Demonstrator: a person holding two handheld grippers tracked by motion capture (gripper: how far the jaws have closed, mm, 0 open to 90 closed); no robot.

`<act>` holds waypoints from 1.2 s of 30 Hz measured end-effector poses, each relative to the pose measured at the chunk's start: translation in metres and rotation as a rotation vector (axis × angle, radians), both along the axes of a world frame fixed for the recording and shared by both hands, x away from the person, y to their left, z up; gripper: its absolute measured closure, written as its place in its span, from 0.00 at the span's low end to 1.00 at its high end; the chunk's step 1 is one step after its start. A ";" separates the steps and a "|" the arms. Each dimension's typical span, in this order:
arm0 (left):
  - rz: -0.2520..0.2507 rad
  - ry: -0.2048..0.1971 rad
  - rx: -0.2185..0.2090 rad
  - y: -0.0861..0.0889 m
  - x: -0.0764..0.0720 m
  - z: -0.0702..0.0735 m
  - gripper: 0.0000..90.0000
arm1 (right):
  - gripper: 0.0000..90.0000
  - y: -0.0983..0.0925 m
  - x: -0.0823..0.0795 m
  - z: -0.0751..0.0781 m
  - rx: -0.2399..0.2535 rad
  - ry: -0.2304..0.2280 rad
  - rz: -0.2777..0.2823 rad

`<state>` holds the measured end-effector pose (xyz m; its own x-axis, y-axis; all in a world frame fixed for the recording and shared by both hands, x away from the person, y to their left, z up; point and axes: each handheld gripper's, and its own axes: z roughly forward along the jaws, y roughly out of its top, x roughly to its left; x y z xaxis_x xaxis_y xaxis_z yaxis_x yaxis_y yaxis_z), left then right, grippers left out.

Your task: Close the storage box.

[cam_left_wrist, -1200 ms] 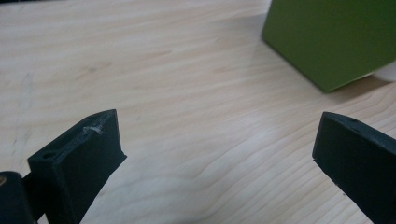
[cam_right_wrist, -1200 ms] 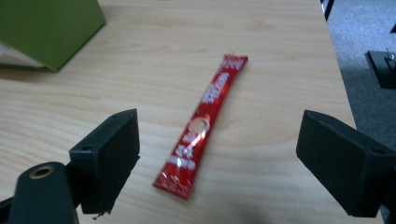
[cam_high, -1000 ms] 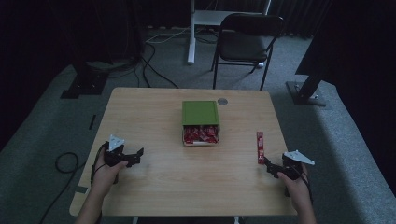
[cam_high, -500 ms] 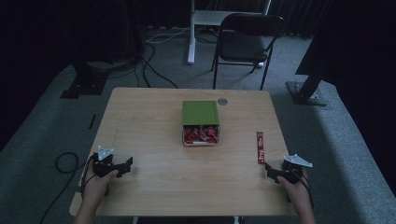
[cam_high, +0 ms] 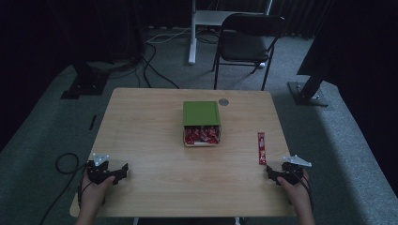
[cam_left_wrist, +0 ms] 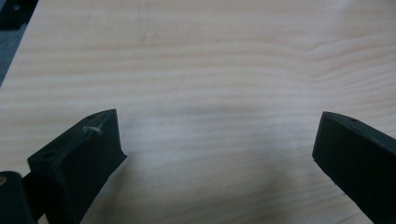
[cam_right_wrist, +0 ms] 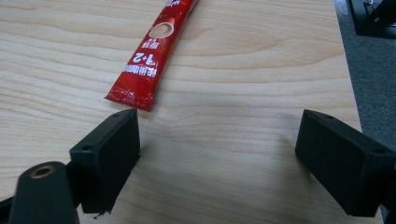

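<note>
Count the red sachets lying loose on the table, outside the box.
1: the red sachet lies just ahead of the right gripper. More fill the green-lidded box, some possibly hidden.

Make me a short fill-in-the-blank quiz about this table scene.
1. The long red foil sachet lies on the wooden table just ahead of the ____ tool.
2. The box's flat green lid leaves red packets ____.
3. The left tool has its jaws ____.

Missing words: right; uncovered; open
</note>
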<state>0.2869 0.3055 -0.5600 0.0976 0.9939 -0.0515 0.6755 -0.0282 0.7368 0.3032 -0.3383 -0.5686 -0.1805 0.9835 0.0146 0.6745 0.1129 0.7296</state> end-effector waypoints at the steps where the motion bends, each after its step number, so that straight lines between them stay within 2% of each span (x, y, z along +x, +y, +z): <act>1: 0.000 0.000 0.000 0.000 0.000 0.000 0.02 | 0.15 0.000 0.000 0.000 0.000 0.000 0.000; 2: 0.030 0.014 -0.001 0.000 -0.001 0.000 0.02 | 0.15 0.000 0.000 0.000 0.000 0.000 0.000; 5: 0.046 0.030 0.000 0.002 -0.002 0.000 0.02 | 0.15 0.000 0.000 0.000 0.001 0.000 -0.001; 6: 0.066 0.038 -0.001 0.003 -0.003 0.000 0.02 | 0.15 0.000 0.000 0.000 0.001 0.000 -0.001; 8: 0.072 0.046 -0.007 0.004 -0.003 0.000 0.02 | 0.15 0.000 0.000 0.000 0.001 0.000 -0.001; 10: 0.093 0.065 0.008 0.005 -0.004 0.001 0.02 | 0.15 0.000 0.000 0.000 0.000 0.000 0.000; 14: 0.102 0.082 0.022 0.005 -0.005 0.001 0.02 | 0.15 0.000 0.000 0.000 0.000 0.000 -0.001; 17: 0.114 0.080 0.031 0.004 -0.006 0.001 0.02 | 0.15 0.000 0.000 0.000 0.000 0.000 -0.001; 18: 0.111 0.084 0.055 0.002 -0.006 0.000 0.02 | 0.15 0.000 0.000 0.000 0.000 0.000 -0.001; 20: 0.115 0.079 0.067 0.001 -0.007 -0.001 0.02 | 0.15 0.000 0.000 0.000 0.000 0.000 -0.001; 22: 0.128 0.065 0.064 0.000 -0.007 -0.002 0.02 | 0.15 0.000 0.000 0.000 0.000 0.000 -0.001; 30: 0.155 0.064 0.063 -0.002 -0.006 -0.002 0.02 | 0.15 0.000 0.000 0.000 0.000 0.000 -0.001; 36: 0.155 0.067 0.065 -0.002 -0.001 -0.002 0.01 | 0.15 0.000 0.000 0.000 0.000 0.000 -0.001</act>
<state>0.2863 0.3031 -0.5622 -0.0588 0.9982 0.0125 0.7229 0.0340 0.6901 0.3031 -0.3384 -0.5687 -0.1796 0.9836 0.0147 0.6743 0.1122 0.7299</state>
